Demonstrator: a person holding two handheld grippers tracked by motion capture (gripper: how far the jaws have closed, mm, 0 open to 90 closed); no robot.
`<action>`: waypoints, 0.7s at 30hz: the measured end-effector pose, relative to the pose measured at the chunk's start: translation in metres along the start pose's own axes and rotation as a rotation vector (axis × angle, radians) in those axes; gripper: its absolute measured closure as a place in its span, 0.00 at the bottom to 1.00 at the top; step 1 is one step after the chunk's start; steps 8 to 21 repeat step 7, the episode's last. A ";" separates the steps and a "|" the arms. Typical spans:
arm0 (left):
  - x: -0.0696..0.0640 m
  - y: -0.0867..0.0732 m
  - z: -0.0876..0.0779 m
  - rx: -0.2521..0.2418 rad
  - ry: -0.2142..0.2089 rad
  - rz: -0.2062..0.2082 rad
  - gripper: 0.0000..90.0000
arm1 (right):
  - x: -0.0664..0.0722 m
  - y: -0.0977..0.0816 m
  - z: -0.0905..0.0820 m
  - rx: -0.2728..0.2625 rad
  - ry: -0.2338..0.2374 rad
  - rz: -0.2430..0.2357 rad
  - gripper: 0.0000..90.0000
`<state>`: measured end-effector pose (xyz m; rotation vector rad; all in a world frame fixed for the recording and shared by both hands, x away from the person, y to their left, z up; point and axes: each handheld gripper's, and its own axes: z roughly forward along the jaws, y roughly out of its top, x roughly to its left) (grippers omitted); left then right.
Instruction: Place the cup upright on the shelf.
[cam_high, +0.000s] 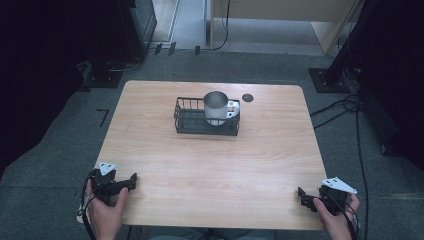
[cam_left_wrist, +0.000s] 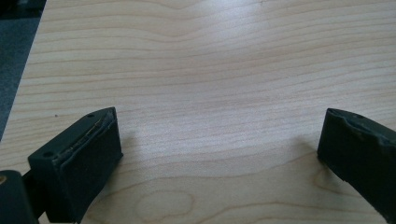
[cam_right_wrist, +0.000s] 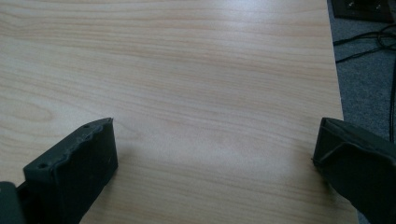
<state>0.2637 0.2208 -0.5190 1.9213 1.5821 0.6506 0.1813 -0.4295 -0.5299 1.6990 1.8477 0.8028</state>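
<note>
The left gripper's (cam_high: 134, 181) fingers (cam_left_wrist: 88, 154) stand wide apart over bare wood, holding nothing; the right gripper's (cam_high: 301, 195) fingers (cam_right_wrist: 79, 163) are spread wide too. Both rest at the near corners of the pale wooden bench (cam_high: 210, 165). The high view adds 1 grey metal mug (cam_high: 217, 107) standing upright inside 1 black wire basket (cam_high: 192, 120), well away near the far edge, beside 1 small dark round disc (cam_high: 247, 98).

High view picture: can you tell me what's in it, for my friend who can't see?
A metal mug stands inside a black wire basket near the far middle of a wooden table. At the near edge, a person's hands hold the left gripper and right gripper, both far from the basket. A small dark disc lies beside the basket.
</note>
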 end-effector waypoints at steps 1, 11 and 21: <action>0.000 0.000 0.000 0.000 0.000 0.000 0.00 | 0.000 0.000 0.000 -0.002 0.006 -0.005 0.00; 0.000 0.000 0.000 0.000 0.000 0.000 0.00 | 0.000 -0.001 0.000 -0.001 0.007 -0.006 0.00; 0.000 0.000 0.000 0.000 0.000 0.000 0.00 | 0.000 -0.001 0.000 -0.001 0.007 -0.006 0.00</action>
